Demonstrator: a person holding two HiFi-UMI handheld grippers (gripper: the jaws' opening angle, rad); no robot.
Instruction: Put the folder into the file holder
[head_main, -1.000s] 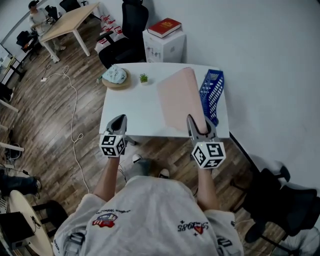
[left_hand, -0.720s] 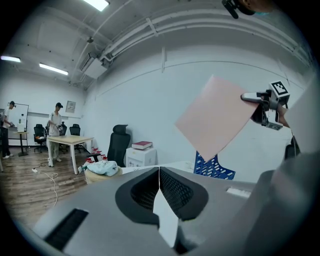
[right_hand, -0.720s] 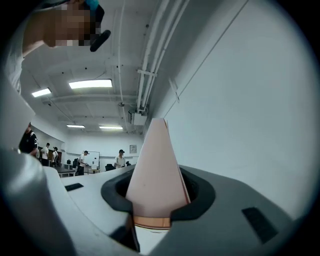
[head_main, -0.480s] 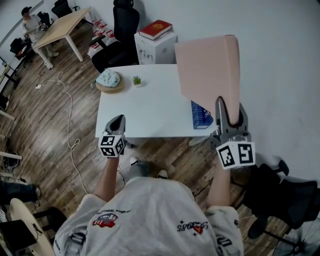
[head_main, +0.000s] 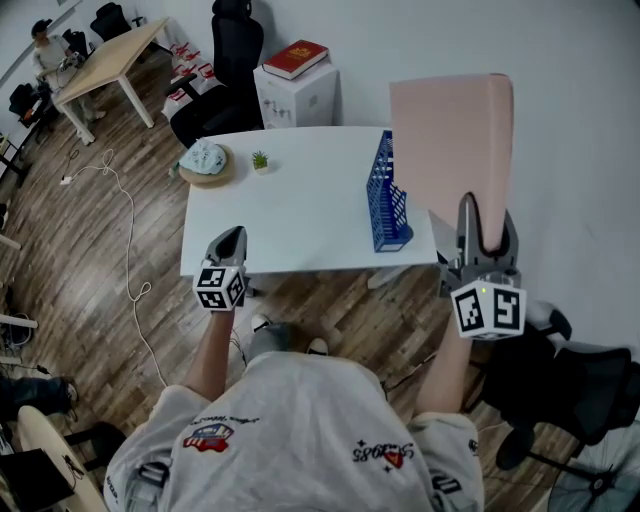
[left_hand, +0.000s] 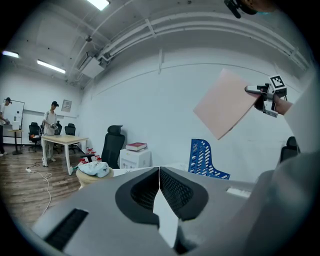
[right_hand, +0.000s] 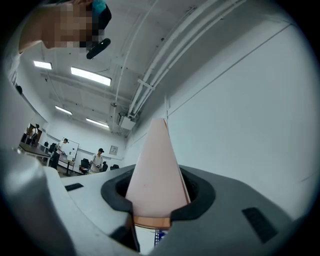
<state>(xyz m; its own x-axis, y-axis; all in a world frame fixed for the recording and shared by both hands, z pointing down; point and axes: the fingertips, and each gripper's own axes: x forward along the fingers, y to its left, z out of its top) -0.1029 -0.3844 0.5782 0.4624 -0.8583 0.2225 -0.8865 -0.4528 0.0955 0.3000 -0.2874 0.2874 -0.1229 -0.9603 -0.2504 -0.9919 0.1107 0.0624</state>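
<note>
Protruding upward from right claw (head_main: 486, 228), folder (head_main: 450, 140)

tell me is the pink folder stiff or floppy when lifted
Probably fairly stiff: the folder stands flat and upright though the right gripper pinches only its bottom edge. Likely light, since one grip carries it. Gripped at one small spot, it may swivel in the jaws if it catches the file holder.

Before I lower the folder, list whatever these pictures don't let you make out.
- File holder slots: head view and left gripper view show only its lattice side wall; empty or not, unclear.
- Folder contents: closed in every view; its bottom edge is buried between the jaws of the right gripper.
- Red book title: too small, head view.
</note>
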